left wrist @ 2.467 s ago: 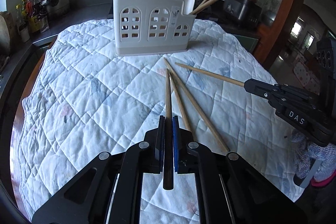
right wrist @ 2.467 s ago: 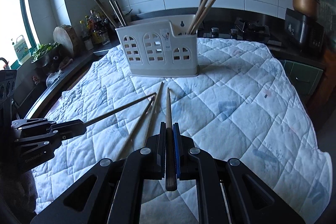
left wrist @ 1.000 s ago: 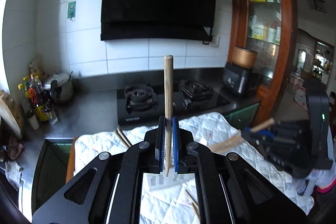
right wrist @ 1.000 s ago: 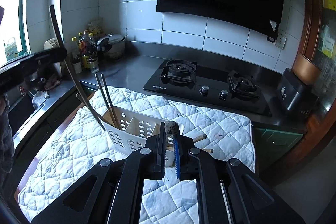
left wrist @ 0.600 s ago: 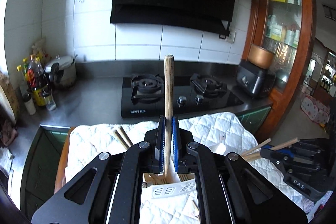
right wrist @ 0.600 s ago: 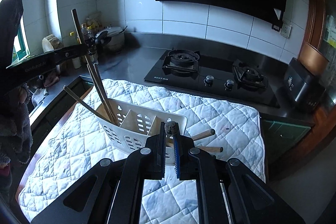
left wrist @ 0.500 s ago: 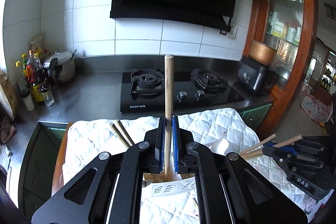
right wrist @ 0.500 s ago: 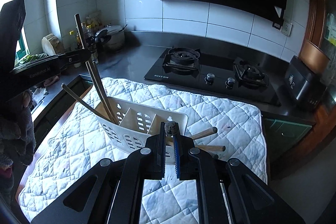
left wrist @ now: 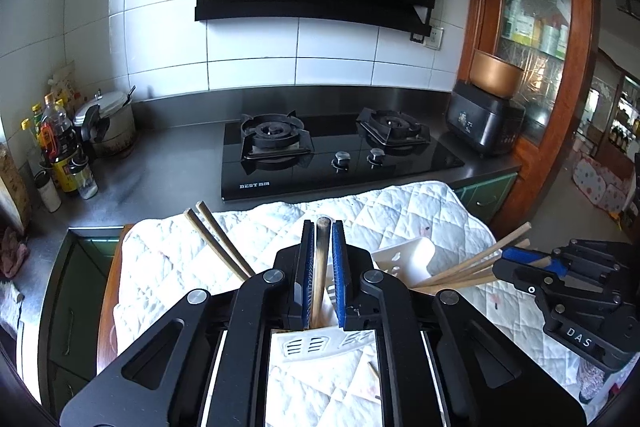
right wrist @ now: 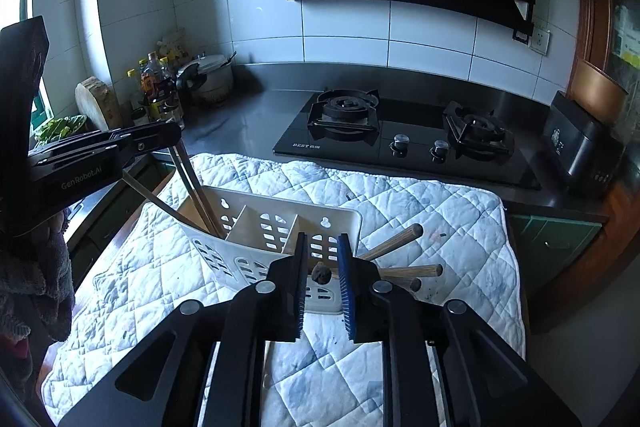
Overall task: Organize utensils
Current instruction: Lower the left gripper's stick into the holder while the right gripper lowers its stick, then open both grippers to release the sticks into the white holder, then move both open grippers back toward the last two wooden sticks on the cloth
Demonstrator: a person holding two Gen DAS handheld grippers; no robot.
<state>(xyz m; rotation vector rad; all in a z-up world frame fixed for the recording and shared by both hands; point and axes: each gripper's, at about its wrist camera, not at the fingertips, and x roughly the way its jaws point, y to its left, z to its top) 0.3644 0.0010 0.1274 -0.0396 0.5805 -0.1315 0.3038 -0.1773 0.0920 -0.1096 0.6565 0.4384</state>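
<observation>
A white slotted utensil holder (right wrist: 276,223) stands on the quilted cloth (right wrist: 420,211). My left gripper (left wrist: 323,227) hangs over the holder's (left wrist: 404,255) left end. Its jaws are opening, and a wooden chopstick (left wrist: 321,267) stands loose between the blue pads with its lower end down in the holder. Two other chopsticks (left wrist: 216,239) lean in that compartment. My right gripper (right wrist: 323,237) is above the right end, jaws opening. A chopstick's dark end (right wrist: 321,273) shows in the wide gap, touched by neither pad. More chopsticks (right wrist: 400,235) lean out of that compartment.
Behind the cloth lie a black gas hob (left wrist: 332,155), bottles (left wrist: 60,151) and a pot (left wrist: 112,123) at the left, and a black cooker (left wrist: 484,123) by a wooden cabinet (left wrist: 532,27). A loose chopstick tip (left wrist: 374,373) lies on the cloth below my left gripper.
Both grippers sank toward the holder. The left chopstick, standing tall above the pads before, has slid down between them. Both pairs of jaws have parted, the right pair more widely.
</observation>
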